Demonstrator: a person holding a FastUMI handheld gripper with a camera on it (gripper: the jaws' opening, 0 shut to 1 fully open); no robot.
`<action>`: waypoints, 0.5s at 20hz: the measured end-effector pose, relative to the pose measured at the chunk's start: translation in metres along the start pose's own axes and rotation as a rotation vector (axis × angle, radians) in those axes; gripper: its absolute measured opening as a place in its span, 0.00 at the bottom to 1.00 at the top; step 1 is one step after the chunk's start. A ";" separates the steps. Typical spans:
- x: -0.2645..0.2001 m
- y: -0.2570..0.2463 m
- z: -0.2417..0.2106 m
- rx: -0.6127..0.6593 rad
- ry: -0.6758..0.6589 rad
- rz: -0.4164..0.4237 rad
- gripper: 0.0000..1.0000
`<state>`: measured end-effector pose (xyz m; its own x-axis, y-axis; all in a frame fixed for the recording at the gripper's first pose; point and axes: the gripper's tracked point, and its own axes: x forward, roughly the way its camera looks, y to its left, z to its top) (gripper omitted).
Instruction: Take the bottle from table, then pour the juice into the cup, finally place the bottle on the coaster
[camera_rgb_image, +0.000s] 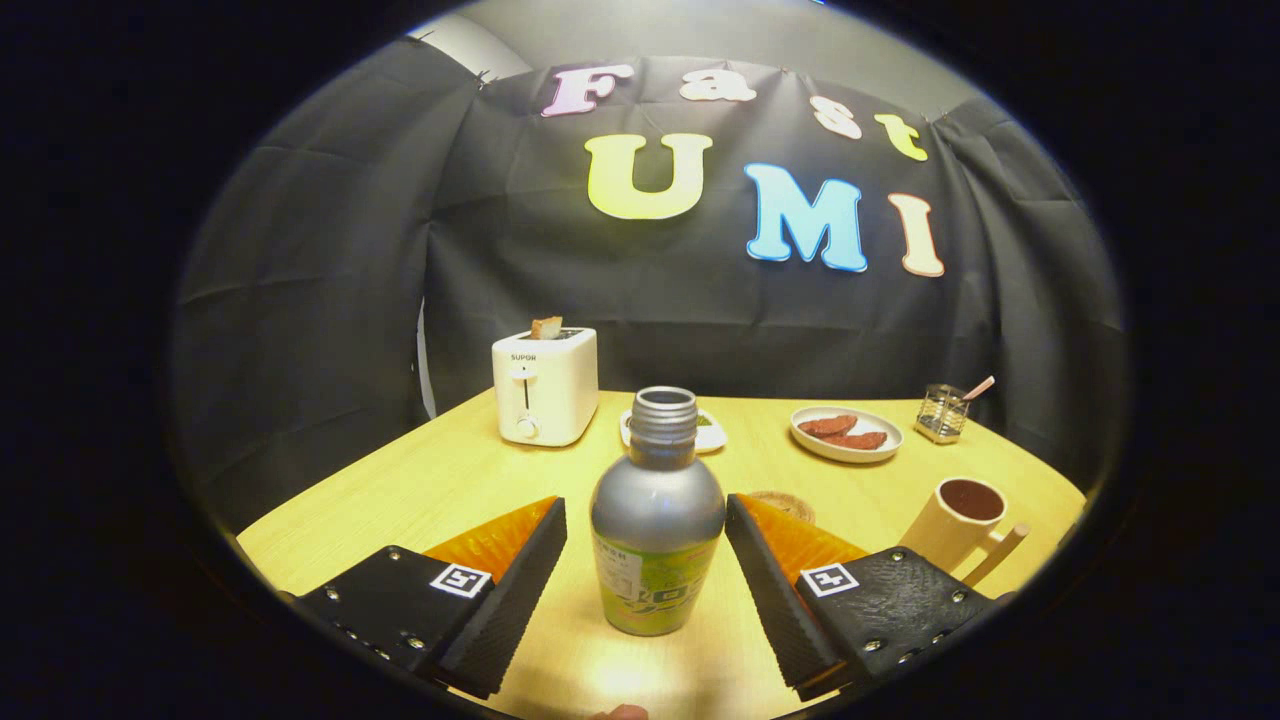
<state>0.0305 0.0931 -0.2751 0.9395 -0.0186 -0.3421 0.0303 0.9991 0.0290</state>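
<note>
Standing upright on the worktop, the bottle is sitting between the two fingers of the claw, with its cap off and its mouth open. The claw is standing apart; a gap is showing on each side of the bottle, so neither finger is pressing on it. Just beyond the right finger, the coaster is lying flat on the worktop, partly hidden by that finger. To the right of the right finger, the cup is standing with a dark inside and its handle pointing toward the near edge. Farther back, a toaster is holding a slice of bread in its slot, a small dish is peeking from behind the bottle neck, a plate is carrying reddish-brown pieces, and a small holder is standing near the wall.
</note>
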 end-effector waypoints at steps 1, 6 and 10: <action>0.003 0.000 -0.003 0.005 0.010 0.002 0.97; 0.014 -0.003 -0.022 0.004 0.071 -0.024 0.98; 0.020 -0.004 -0.034 0.009 0.110 -0.031 0.98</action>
<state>0.0375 0.0896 -0.3141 0.8951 -0.0449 -0.4437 0.0626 0.9977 0.0253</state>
